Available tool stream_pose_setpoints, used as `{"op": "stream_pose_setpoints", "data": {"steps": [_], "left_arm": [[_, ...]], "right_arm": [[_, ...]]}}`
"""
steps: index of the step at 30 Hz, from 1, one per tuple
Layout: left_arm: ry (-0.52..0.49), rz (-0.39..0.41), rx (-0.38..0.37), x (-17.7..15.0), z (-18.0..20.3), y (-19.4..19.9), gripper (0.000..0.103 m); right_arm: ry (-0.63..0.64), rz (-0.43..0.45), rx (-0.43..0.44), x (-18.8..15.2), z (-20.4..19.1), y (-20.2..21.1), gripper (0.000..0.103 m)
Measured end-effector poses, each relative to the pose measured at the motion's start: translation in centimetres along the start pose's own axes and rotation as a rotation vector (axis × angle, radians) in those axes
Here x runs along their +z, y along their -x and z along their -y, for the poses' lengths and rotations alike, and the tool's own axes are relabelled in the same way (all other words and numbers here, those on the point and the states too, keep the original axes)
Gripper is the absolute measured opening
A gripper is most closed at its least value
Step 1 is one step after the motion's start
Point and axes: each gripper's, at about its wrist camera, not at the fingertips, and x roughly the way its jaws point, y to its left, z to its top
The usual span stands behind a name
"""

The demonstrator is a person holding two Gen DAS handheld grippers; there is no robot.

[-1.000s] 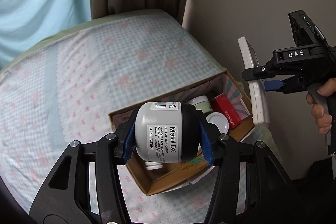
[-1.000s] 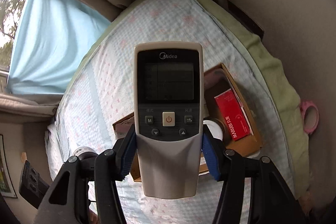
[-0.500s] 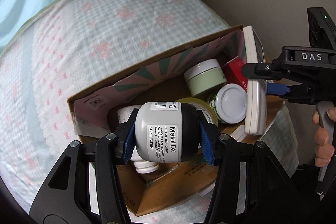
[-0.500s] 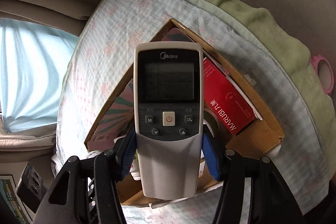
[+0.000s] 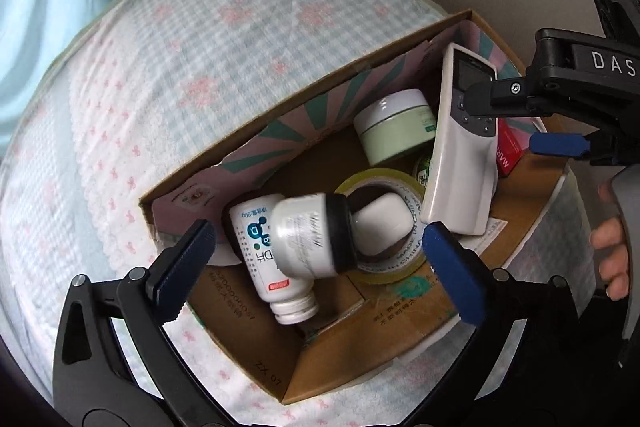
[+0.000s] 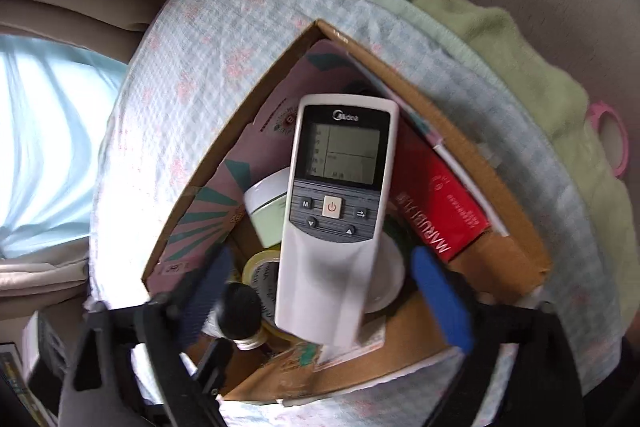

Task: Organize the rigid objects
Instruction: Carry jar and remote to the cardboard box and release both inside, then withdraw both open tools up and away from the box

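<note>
An open cardboard box (image 5: 260,155) lies on the bed. My left gripper (image 5: 318,265) hangs over it, jaws opening wide; the grey Metal DX jar (image 5: 312,235) is loose between them, blurred, tipped onto a white bottle (image 5: 256,247) and a tape roll (image 5: 400,263). My right gripper (image 6: 322,295) also has its jaws opening. The white Midea remote (image 6: 340,207) sits free between its blue pads, leaning inside the box (image 6: 500,179) beside a red carton (image 6: 440,211). The left wrist view shows that remote (image 5: 460,155) standing against the box's right side, with the right gripper (image 5: 502,121) above.
A green cream jar (image 5: 396,131), a white-lidded jar (image 6: 384,275) and a small white case (image 5: 382,223) also fill the box. Checked bedsheet (image 5: 200,47) surrounds it. A green blanket (image 6: 520,39) and pink ring (image 6: 608,139) lie by the wall. A person's hand (image 5: 612,255) holds the right gripper's handle.
Both grippers sank toward the box, then their jaws sprang apart. The jar dropped from the left pads onto the box's contents; the remote slipped free of the right pads into the box.
</note>
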Motion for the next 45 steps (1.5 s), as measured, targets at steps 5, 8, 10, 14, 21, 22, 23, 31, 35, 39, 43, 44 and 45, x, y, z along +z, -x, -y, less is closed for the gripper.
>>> {"op": "stream_pose_setpoints", "data": {"steps": [5, 8, 10, 14, 21, 22, 23, 31, 35, 39, 43, 44, 45], "left_arm": [[-0.005, -0.008, 0.023, 0.1, -0.3, 0.4, 0.103], [0.002, -0.009, 0.015, 0.4, -0.5, 0.7, 0.103], [0.001, -0.003, 0.009, 0.2, -0.3, 1.3, 0.103], [-0.016, 0.009, 0.006, 0.1, -0.4, 2.4, 0.103], [-0.016, 0.061, -0.012, -2.1, -0.5, 6.9, 0.103], [-0.019, 0.074, -0.013, -2.7, -0.6, 7.9, 0.103], [-0.021, 0.088, -0.013, -3.2, -0.6, 9.0, 0.103], [0.084, 0.227, 0.004, -8.6, -3.6, 21.1, 0.103], [0.168, 0.361, 0.065, -12.8, -5.8, 29.3, 0.103], [0.287, 0.479, 0.127, -17.1, -8.4, 36.0, 0.103], [0.391, 0.582, 0.189, -21.3, -10.3, 40.6, 0.103], [0.411, 0.604, 0.205, -22.2, -10.6, 41.5, 0.103], [0.422, 0.624, 0.221, -23.0, -10.7, 42.2, 0.103]], "right_arm": [[0.054, -0.022, -0.042, 0.0, 0.4, 0.4, 0.102], [0.043, -0.025, -0.045, -0.4, 0.6, 0.6, 0.102], [0.037, -0.015, -0.044, -0.8, 0.6, 1.0, 0.102], [0.038, 0.003, -0.042, -2.0, 0.0, 2.0, 0.102], [0.055, 0.066, -0.038, -5.2, -1.9, 5.6, 0.102], [0.063, 0.077, -0.040, -5.9, -2.3, 6.4, 0.102], [0.072, 0.088, -0.042, -6.7, -2.7, 7.2, 0.102], [0.278, 0.169, -0.077, -14.2, -8.4, 15.2, 0.102], [0.448, 0.251, -0.049, -18.5, -12.5, 20.0, 0.102], [0.638, 0.399, -0.023, -23.1, -17.4, 25.1, 0.102], [0.763, 0.535, 0.002, -26.9, -20.5, 28.8, 0.102], [0.786, 0.560, 0.011, -27.8, -21.0, 29.4, 0.102], [0.809, 0.583, 0.017, -28.5, -21.3, 29.9, 0.102]]}}
